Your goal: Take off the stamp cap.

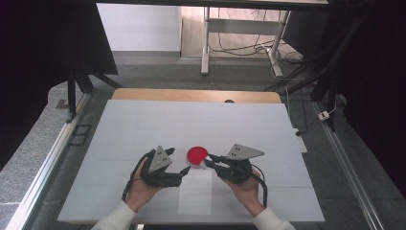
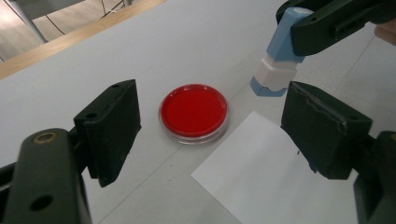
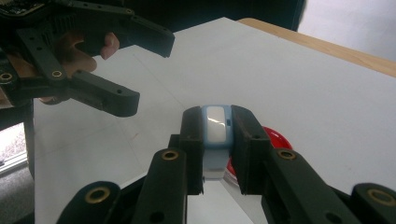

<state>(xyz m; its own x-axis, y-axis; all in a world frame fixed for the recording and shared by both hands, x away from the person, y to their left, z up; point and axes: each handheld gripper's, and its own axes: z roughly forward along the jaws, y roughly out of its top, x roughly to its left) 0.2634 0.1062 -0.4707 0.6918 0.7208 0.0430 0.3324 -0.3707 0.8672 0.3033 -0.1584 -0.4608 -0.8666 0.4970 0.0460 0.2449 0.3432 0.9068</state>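
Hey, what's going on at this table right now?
A person holds a gripper in each hand over a white table. The right gripper is shut on a small blue and white stamp, held just above the table beside a red ink pad. The left gripper is open and holds nothing, its jaws standing either side of the pad in its own view. A white sheet of paper lies flat just in front of the pad, on the person's side.

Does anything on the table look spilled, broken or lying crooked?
Nothing stands out. The red ink pad sits flat and open beside the white paper, with no stains. The right gripper holds the blue stamp above the table.
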